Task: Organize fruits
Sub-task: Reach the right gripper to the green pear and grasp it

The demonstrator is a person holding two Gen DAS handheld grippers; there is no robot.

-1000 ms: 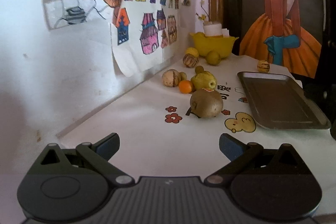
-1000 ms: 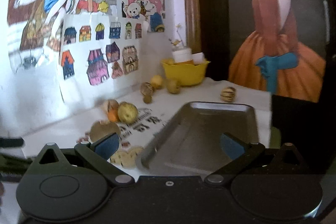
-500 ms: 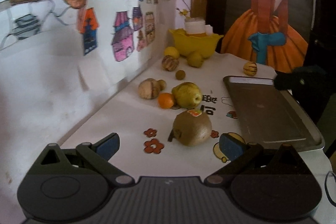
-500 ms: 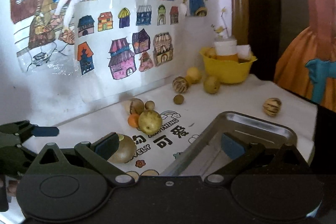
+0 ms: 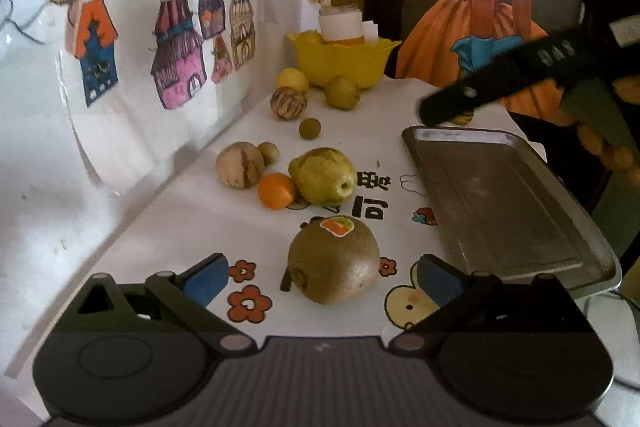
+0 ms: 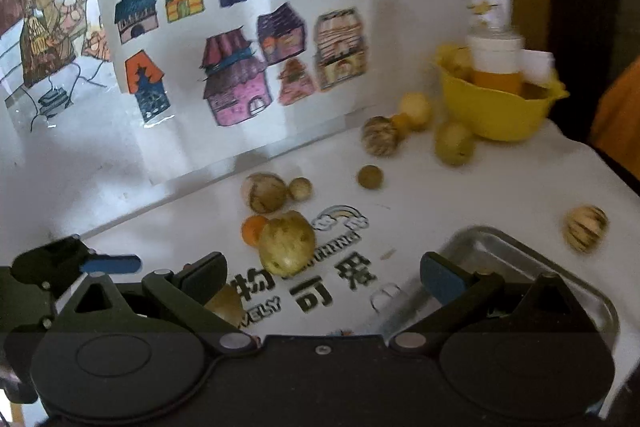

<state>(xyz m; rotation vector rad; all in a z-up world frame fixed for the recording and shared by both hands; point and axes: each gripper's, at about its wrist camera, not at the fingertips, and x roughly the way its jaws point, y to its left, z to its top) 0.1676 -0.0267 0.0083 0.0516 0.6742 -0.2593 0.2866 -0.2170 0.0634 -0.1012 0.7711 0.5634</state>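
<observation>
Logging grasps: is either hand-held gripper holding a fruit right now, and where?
Nothing is held. The left hand-held gripper is open around the kiwi; the right is open, empty.

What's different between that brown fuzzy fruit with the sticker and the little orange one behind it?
The kiwi is dull brown with a sticker on top; the small orange is bright and bears none that shows. The kiwi looks clearly larger. The kiwi lies alone between the open fingers of the left gripper; the small orange sits against the yellow-green pear. Both are roundish and rest on the printed tablecloth, outside the metal tray.
</observation>
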